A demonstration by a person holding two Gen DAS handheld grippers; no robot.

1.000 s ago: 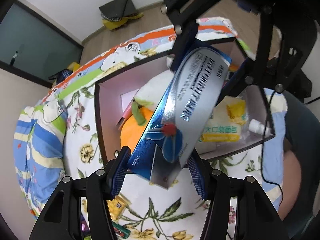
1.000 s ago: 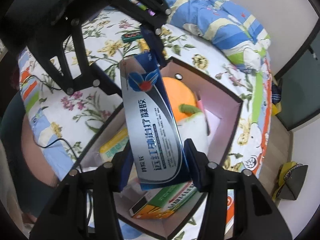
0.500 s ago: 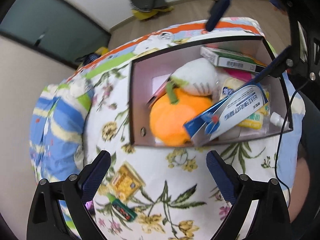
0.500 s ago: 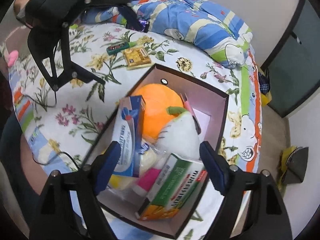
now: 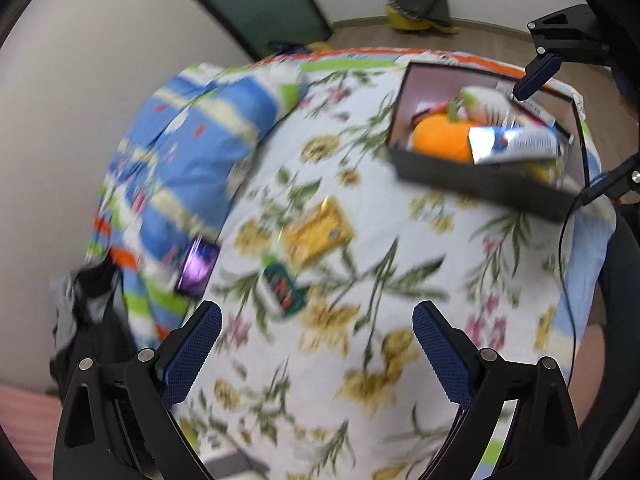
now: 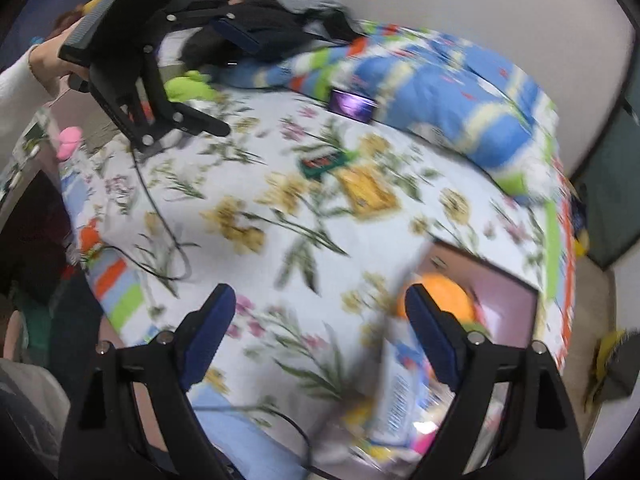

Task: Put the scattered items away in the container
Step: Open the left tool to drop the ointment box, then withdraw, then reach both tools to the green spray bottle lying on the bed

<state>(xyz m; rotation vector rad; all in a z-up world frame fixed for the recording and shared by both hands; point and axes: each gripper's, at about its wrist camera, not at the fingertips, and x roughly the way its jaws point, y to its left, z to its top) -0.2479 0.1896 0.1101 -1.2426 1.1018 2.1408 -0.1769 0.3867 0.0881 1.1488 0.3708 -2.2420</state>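
The dark box (image 5: 472, 178) stands on the floral bed at upper right in the left wrist view, holding an orange plush (image 5: 440, 138), a silver-blue carton (image 5: 516, 145) and other items. In the right wrist view the box (image 6: 508, 280) is at lower right. A yellow packet (image 5: 316, 232), a green packet (image 5: 282, 286) and a purple item (image 5: 198, 266) lie loose on the bed. They show in the right wrist view too: yellow packet (image 6: 366, 190), green packet (image 6: 324, 162), purple item (image 6: 352, 102). My left gripper (image 5: 316, 352) is open and empty above the bed. My right gripper (image 6: 320, 340) is open and empty.
A blue striped pillow (image 5: 188, 140) lies at the bed's left edge, with dark clothes (image 5: 86, 292) beside it. A black cable (image 6: 160, 216) runs across the sheet. A wall and a dark door (image 5: 256, 4) are behind the bed.
Both grippers have let go of the silver-blue carton, which now lies in the box. Both have drawn back from the box and swung toward the loose packets.
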